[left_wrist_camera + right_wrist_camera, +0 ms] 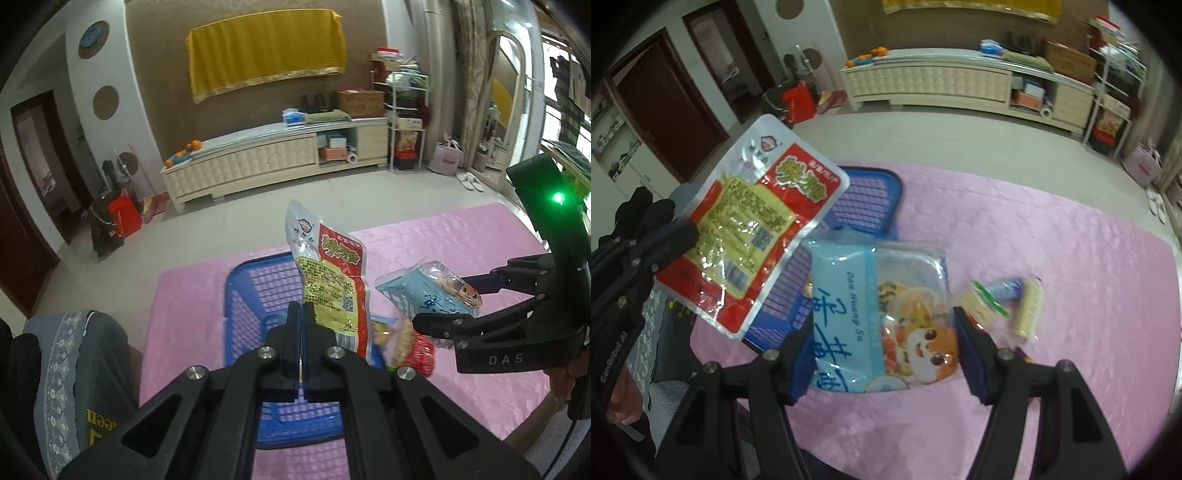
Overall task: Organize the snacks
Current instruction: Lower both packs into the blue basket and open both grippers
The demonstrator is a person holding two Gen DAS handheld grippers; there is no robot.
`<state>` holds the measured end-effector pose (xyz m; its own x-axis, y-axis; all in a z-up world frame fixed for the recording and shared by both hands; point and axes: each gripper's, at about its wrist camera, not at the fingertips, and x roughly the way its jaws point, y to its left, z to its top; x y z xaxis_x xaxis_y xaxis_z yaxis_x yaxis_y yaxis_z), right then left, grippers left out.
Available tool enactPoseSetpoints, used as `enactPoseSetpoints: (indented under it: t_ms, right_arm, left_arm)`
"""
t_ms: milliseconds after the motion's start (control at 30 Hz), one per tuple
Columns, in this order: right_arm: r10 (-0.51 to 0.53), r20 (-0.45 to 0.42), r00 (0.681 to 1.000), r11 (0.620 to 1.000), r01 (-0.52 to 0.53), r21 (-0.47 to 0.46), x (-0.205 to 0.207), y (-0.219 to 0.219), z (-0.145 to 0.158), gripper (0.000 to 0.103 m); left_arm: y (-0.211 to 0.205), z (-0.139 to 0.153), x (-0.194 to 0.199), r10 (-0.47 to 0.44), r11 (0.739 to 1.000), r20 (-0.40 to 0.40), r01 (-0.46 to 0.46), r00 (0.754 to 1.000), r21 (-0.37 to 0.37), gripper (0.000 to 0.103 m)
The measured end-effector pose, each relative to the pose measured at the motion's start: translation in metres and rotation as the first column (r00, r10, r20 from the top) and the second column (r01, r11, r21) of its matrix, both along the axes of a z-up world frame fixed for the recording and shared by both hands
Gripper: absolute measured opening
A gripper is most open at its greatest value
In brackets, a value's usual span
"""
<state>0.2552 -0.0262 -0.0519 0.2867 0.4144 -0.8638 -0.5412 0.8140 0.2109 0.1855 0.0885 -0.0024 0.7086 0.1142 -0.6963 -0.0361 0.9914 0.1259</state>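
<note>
My left gripper [302,312] is shut on the lower edge of a red and yellow snack packet [328,273], which stands upright over the blue mesh basket [243,295]. In the right wrist view this packet [753,229] hangs at the left, held by the left gripper [670,238], above the basket [871,195]. My right gripper [882,328] clamps a light blue packet with a cartoon tiger [849,280] across its width, lifted off the pink cloth. From the left wrist view the right gripper [447,301] and its blue packet [432,288] hover just right of the basket.
Several small snacks [1028,310] lie on the pink tablecloth [1071,240] right of the basket, partly seen as red and orange packs [406,343]. A grey-covered chair back [74,369] stands at the table's left edge. A cream cabinet [258,162] lines the far wall.
</note>
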Motion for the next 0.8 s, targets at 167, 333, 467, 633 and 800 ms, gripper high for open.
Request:
enactPoseSetpoints:
  t_ms: [167,333,467,633,800]
  right_arm:
    - [0.049,0.000,0.999,0.999,-0.049,-0.013,0.008,0.034,-0.008,0.071]
    - [0.088,0.008,0.996,0.994,-0.087,-0.071,0.011,0.057,-0.022,0.071]
    - [0.102,-0.003,0.995,0.990,-0.102,-0.101,0.020,0.066,-0.033,0.071]
    - [0.087,0.005,0.996,0.990,-0.086,-0.108,0.029,0.072,-0.040,0.071]
    - [0.094,0.020,0.995,0.987,-0.091,-0.133,0.029,0.074,-0.045,0.071]
  left_arm:
    - [0.024,-0.013,0.011,0.047,0.999,-0.028,-0.047,0.999,-0.008,0.000]
    - [0.040,-0.038,0.029,0.073,0.997,-0.079,-0.074,0.994,-0.009,0.000]
    - [0.050,-0.050,0.040,0.088,0.996,-0.088,-0.089,0.992,-0.010,0.000]
    - [0.065,-0.070,0.057,0.089,0.994,-0.112,-0.096,0.990,-0.059,0.000]
    - [0.063,-0.096,0.069,0.044,0.999,-0.118,-0.044,0.992,0.006,0.016]
